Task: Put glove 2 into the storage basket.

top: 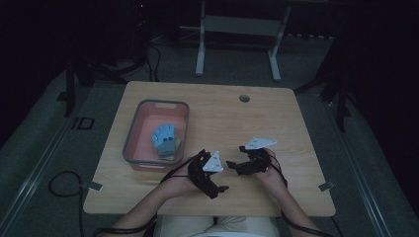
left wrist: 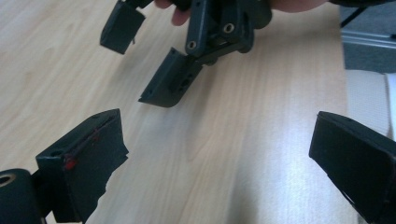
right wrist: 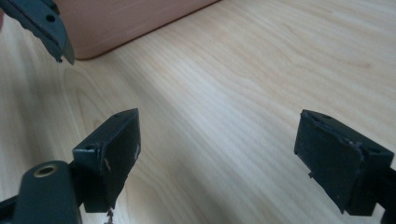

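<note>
Down at lower centre of the high view, the left gripper (top: 223, 188) and right gripper (top: 233, 164) hover over bare table (top: 276, 128), both spread wide and holding nothing. Left of them, a blue glove (top: 165, 140) lies inside the pink bin (top: 132, 139).

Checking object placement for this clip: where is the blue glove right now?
In the high view the blue glove lies inside the pink bin on the table's left half, toward the bin's near end, just beyond the left claw.
</note>
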{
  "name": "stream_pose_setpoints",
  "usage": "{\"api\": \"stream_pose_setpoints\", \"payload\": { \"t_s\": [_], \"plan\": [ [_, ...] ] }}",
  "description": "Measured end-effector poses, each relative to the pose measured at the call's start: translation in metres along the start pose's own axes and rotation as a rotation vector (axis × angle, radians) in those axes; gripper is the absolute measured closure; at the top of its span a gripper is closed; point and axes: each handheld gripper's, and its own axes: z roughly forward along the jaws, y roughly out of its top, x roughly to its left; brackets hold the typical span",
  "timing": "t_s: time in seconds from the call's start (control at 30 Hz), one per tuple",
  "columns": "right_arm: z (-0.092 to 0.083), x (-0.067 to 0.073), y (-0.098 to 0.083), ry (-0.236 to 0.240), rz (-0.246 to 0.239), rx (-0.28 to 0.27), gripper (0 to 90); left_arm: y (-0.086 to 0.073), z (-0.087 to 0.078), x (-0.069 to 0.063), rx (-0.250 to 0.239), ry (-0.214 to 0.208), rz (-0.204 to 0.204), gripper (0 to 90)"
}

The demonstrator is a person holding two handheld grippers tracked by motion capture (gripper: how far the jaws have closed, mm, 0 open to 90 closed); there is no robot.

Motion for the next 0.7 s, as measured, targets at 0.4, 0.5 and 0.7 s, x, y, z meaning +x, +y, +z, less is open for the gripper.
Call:
{"api": "stream_pose_setpoints", "payload": {
  "t_s": [0.4, 0.5, 0.7],
  "plan": [
    [-0.009, -0.008, -0.028, 0.003, 0.023, 0.026, 14.5, -0.014, 0.021, -0.007, 0.031, -0.021, 0.021, 3.3],
    [-0.011, -0.007, -0.034, -0.003, 0.012, 0.041, 14.5, -0.018, 0.025, -0.008, 0.032, -0.020, 0.014, 3.3],
    [-0.016, -0.009, -0.043, -0.011, 0.011, 0.045, 14.5, -0.023, 0.031, -0.013, 0.038, -0.006, 0.033, 3.3]
  ]
}}
